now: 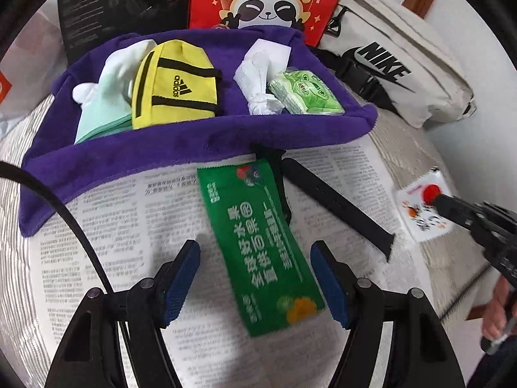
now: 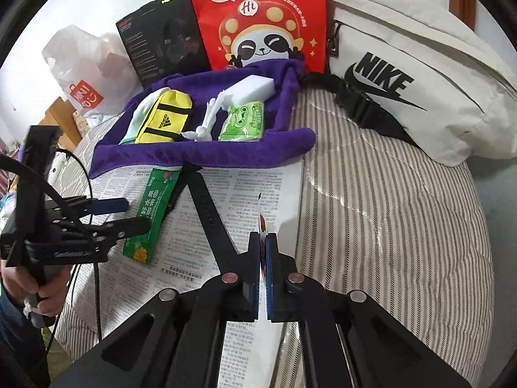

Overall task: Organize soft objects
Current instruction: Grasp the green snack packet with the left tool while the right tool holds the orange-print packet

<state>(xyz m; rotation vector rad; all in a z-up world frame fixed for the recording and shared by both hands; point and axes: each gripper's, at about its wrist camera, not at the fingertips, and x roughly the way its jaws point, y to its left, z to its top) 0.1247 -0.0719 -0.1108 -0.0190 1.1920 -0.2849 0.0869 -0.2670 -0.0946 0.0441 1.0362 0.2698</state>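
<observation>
Two claws are at work: your right claw is clamped on a small white sachet. Your left claw stands apart, straddling the green packet on the newspaper.

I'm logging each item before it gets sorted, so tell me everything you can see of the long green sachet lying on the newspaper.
The green sachet is a long, flat, glossy packet with crimped ends, white print along its length, a small red and blue picture at its far end and orange-yellow fruit at its near end. It lies flat and slanted on the newspaper, its far end near the purple cloth tray, a black strap beside it. The left hand-held gripper straddles it with open jaws, the pads not pressing it.
</observation>
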